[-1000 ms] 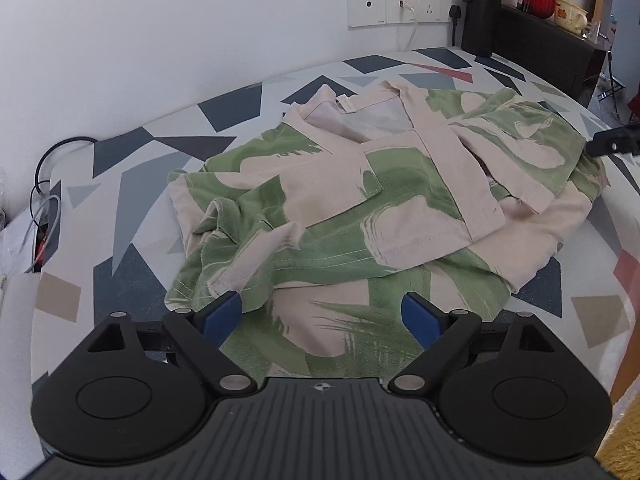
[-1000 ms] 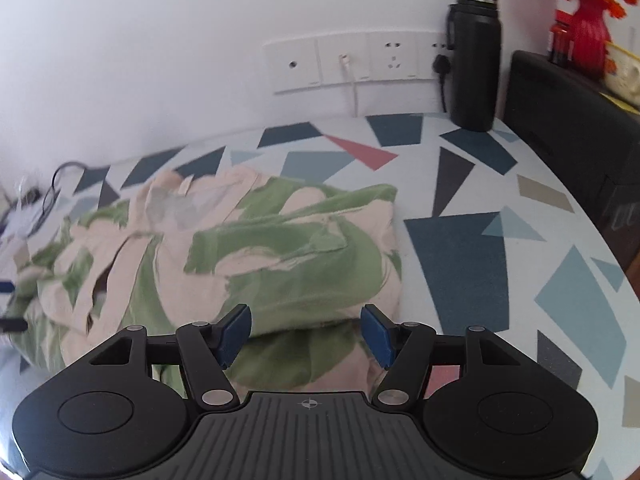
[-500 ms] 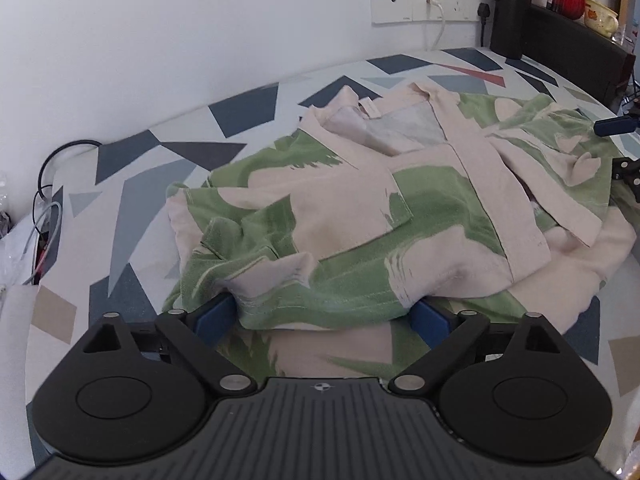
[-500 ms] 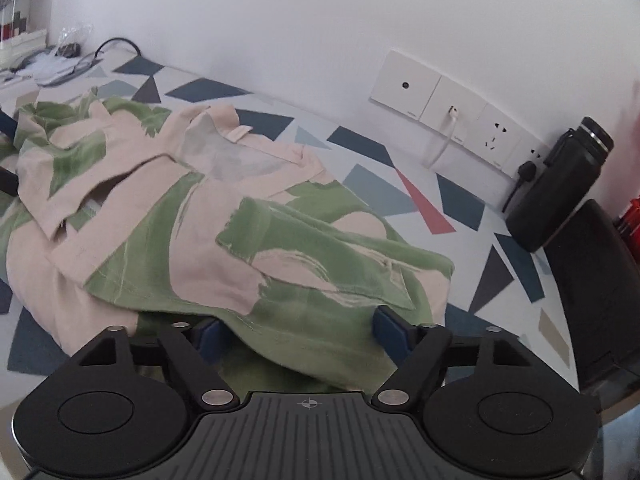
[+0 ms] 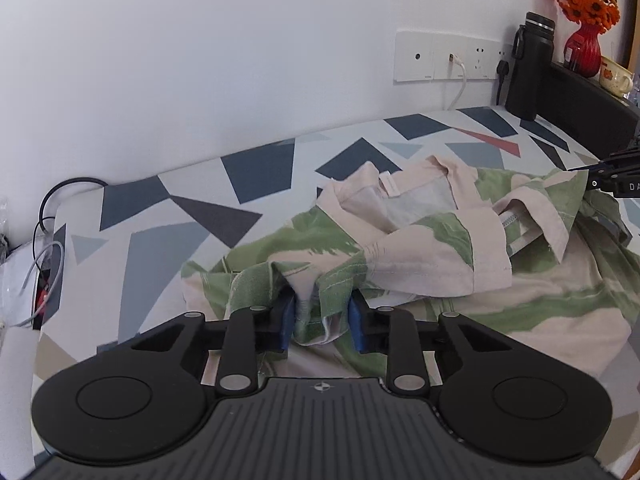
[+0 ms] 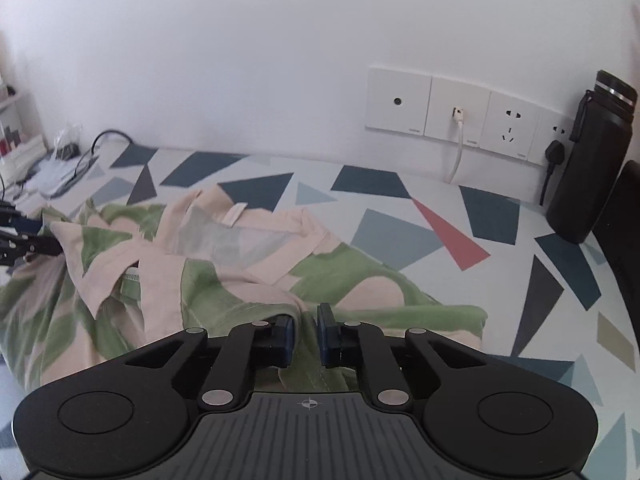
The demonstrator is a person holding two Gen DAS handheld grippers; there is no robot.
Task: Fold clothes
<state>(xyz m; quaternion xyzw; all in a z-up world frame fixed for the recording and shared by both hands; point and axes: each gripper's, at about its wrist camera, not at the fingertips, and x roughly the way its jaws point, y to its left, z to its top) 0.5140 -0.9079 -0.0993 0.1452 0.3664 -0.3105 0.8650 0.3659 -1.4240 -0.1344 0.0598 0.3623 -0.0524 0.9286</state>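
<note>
Shirt (image 6: pixel 248 280) collar toward wall

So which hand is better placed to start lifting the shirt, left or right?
Probably the right. The right gripper is closing on a thin edge of the shirt, while the left gripper is closing around a thick bunched wad.

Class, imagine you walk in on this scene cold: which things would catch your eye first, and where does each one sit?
First the crumpled green-and-cream shirt sprawled across the triangle-patterned tabletop, with the left gripper and right gripper each closing on a bunched fold at its near edge. Next, the red vase of orange flowers at the far right, beside a black bottle.
</note>
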